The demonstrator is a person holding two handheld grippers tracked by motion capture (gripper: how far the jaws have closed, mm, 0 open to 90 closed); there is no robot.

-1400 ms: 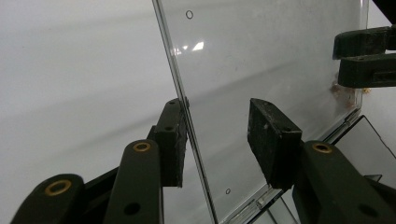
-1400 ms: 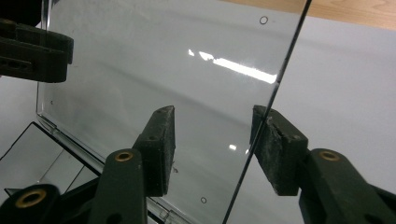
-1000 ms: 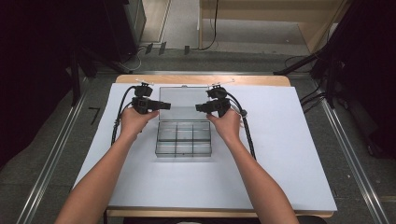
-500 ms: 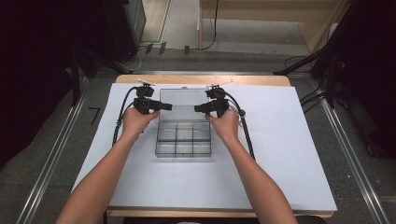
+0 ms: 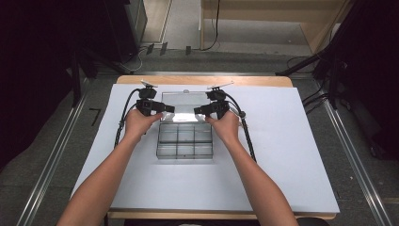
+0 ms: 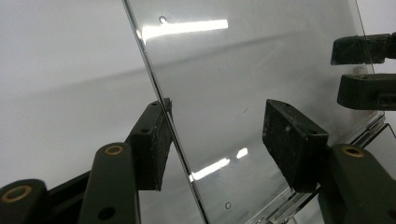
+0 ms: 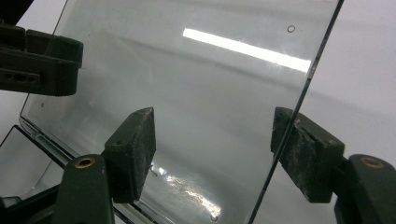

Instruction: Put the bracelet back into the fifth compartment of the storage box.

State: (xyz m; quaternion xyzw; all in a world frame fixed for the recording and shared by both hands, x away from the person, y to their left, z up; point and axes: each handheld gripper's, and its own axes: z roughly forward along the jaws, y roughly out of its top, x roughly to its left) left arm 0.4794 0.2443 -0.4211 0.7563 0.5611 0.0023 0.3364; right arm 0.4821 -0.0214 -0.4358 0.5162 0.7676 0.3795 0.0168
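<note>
Between spread fingers [image 6: 294, 144], lid edge [image 6: 159, 102]

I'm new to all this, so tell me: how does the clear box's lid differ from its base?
The lid is one flat, plain pane swung open behind the box; the base is split by dividers into compartments. The lid stands between the left gripper and right gripper, whose fingers have just been opening; the base lies on the white table nearer the person. Both are transparent plastic, joined along the hinge.

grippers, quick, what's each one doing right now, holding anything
Left gripper: jaws open and just been widening, straddling the left edge of the clear lid, not clamping it.
Right gripper: the same on the lid's right edge.
</note>
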